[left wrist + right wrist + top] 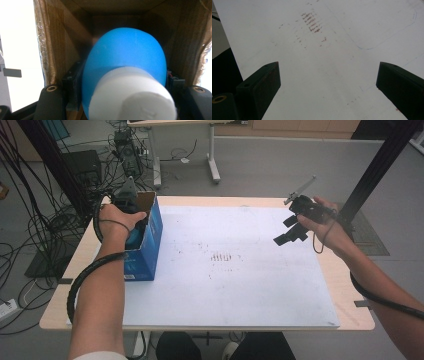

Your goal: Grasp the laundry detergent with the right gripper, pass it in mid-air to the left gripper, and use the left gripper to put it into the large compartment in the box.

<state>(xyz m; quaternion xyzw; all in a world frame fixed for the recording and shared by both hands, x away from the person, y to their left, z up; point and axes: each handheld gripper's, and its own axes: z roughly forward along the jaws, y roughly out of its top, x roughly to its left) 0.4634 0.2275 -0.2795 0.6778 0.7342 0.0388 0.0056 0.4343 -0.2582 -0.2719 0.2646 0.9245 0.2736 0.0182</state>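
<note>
Step in hand, by the look of it: placing a blue bottle w/ white cap into the blue cardboard box at the worktop's left edge, or pulling it out; can't tell which.

Near first, high view: left forearm up from bottom edge, cable coiled round it, hand bent over the box mouth w/ left tongs [131, 222] sunk inside. Blue cardboard box [149, 245] upright, open at top, on the white sheet [240, 285] covering the worktop [350, 320].

Left gripper view: blue bottle [125, 65] pinched betw. the two black jaws, white cap [132, 100] toward the camera, body pointing deeper into the box betw. brown inner walls. Jaws pressed on the bottle's sides just behind the cap. Whether the far end touches the box floor: can't tell, too dark.

Next move, if placing: lower till the bottle rests on the floor, spread the jaws, lift straight out w/o snagging the flaps. If removing: keep the pinch, rise vertically clear of the rim. Tight fit, so sideways drift likely to tip the box.

Farther, right side: right forearm in from the lower right, hand raised above the worktop's right edge, right tongs [290, 231] tilted down toward the sheet's middle. Right gripper view: jaws spread wide, nothing betw. them, brown smudges [311, 23] on the sheet beyond. Well apart from the box; idle, free to steady it if needed.
</note>
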